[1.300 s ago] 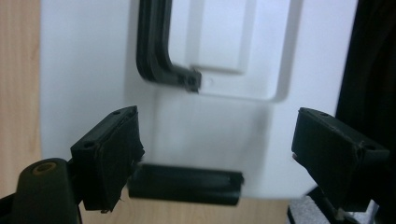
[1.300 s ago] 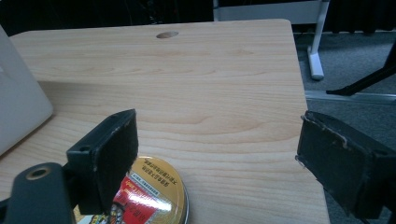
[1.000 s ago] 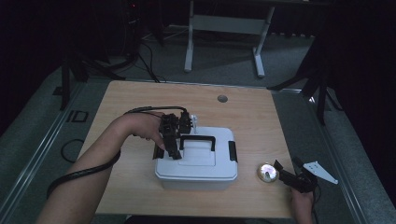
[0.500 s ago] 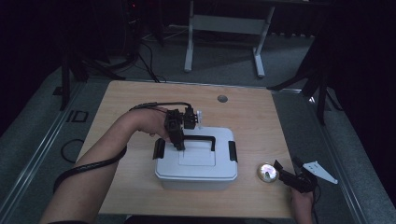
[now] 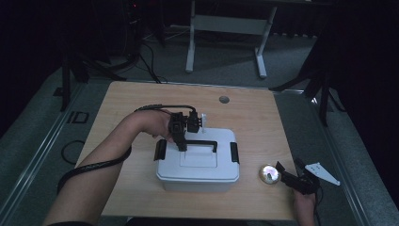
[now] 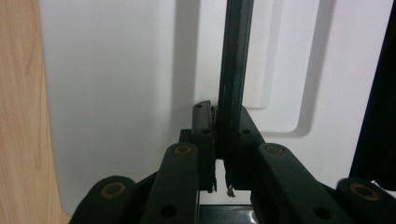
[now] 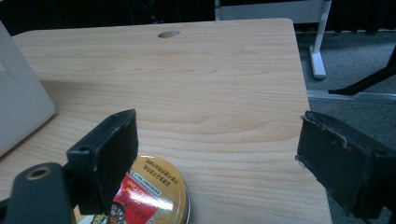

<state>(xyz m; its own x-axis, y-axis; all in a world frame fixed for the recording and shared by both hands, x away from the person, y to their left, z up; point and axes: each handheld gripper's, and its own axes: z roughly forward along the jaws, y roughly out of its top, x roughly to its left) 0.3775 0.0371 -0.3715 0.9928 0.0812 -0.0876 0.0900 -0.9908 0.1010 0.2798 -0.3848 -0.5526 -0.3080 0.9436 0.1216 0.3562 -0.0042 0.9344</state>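
A white lidded box [image 5: 197,165] stands mid-table with a black carry handle [image 5: 203,142] on its lid and black latches at both ends. My left gripper [image 5: 181,146] points down at the handle's left end. In the left gripper view the handle [image 6: 233,70] runs between the jaws of the left gripper [image 6: 217,122]; they have just been closing and now pinch it above the white lid [image 6: 116,70]. My right gripper [image 5: 285,172] rests low at the table's front right and is open [image 7: 219,144]. A round gold tin [image 7: 152,193] lies just before its left jaw, also seen as the tin [image 5: 269,174].
The wooden table [image 5: 263,122] has a round cable hole [image 5: 224,99] near its far edge. The box's corner [image 7: 18,107] sits to the left in the right gripper view. A table frame and stands are on the grey floor beyond, and the table's right edge [image 7: 303,93] is close.
The left gripper has shifted slightly over the handle's left end and its jaws have come together on the handle. The right gripper and the tin have stayed put.
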